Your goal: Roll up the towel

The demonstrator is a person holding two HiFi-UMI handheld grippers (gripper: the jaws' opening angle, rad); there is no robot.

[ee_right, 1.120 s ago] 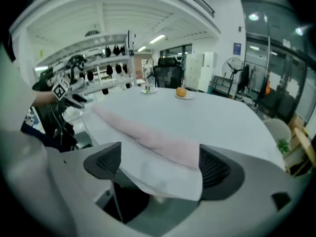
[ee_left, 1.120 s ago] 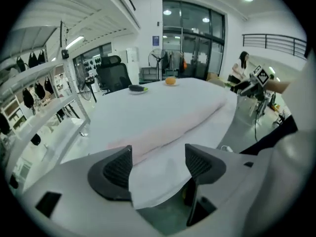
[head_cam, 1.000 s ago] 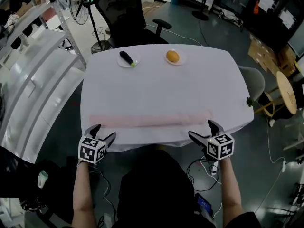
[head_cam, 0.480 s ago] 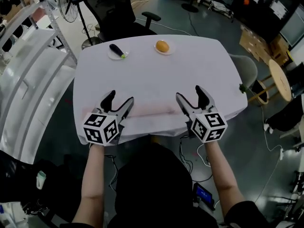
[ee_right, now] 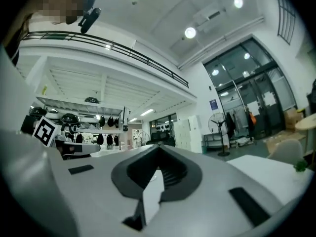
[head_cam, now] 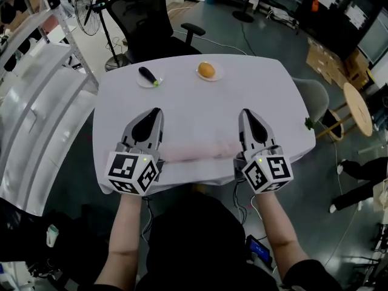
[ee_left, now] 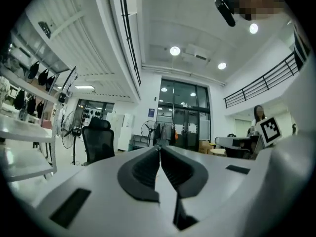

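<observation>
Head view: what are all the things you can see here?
table: one, white, middle of the room
towel: one, pink, rolled up along the table's near edge
eggplant: one, dark purple, far left of the table
orange: one, orange, far middle of the table
plates: two, pale, under the eggplant and the orange
office chair: one, black, behind the table
fan: one, black, on a stand, far left
round table: one, wooden, right edge
left claw: one, grey, above the towel's left end, shut, empty
right claw: one, grey, above the towel's right end, shut, empty
</observation>
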